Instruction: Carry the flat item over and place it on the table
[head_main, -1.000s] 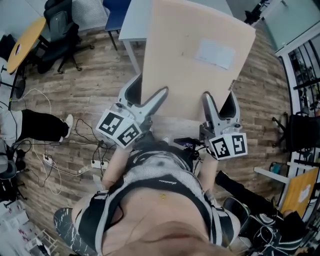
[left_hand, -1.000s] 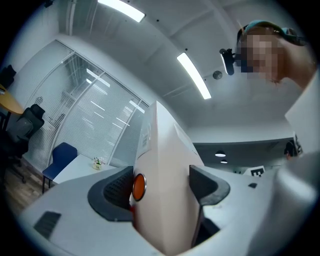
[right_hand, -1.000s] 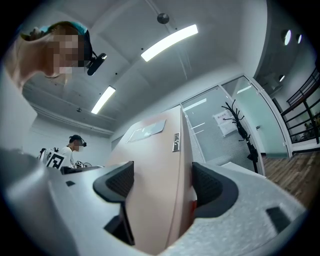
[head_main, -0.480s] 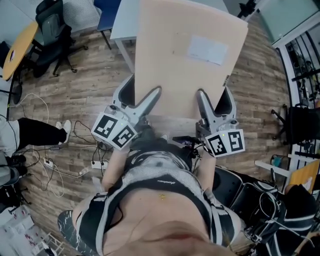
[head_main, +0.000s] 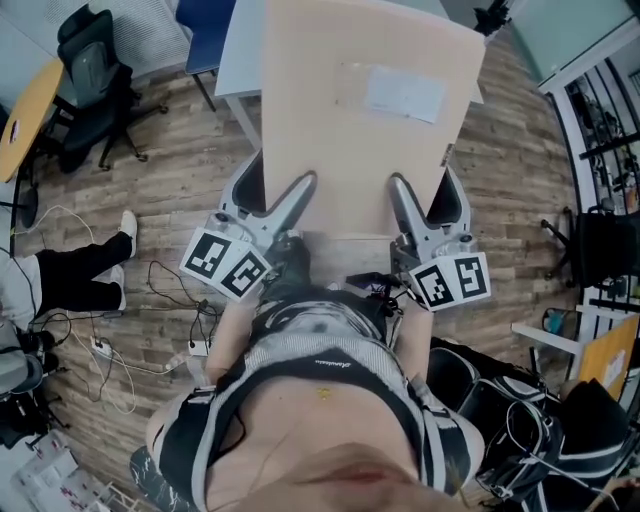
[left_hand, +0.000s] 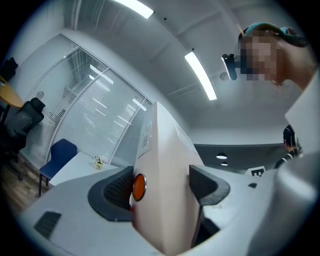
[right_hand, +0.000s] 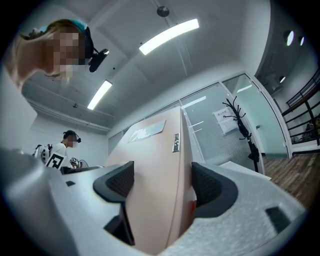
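A flat beige cardboard box (head_main: 360, 120) with a white label is held out level in front of the person, above the wood floor. My left gripper (head_main: 300, 190) is shut on its near left edge, and the box (left_hand: 167, 185) fills the gap between the jaws in the left gripper view. My right gripper (head_main: 400, 192) is shut on the near right edge; the box (right_hand: 155, 190) stands between its black pads there. The far end of the box overlaps a white table (head_main: 240, 50) at the top of the head view.
A blue chair (head_main: 205, 20) stands at the table's left and black office chairs (head_main: 90, 70) further left. Cables and a power strip (head_main: 195, 345) lie on the floor, by another person's legs (head_main: 70, 275). Black racks (head_main: 610, 130) stand at the right. Another person (right_hand: 60, 150) stands far off.
The box and both grippers have moved forward, so more of the white table now lies under the box's far end. Both grips are unchanged.
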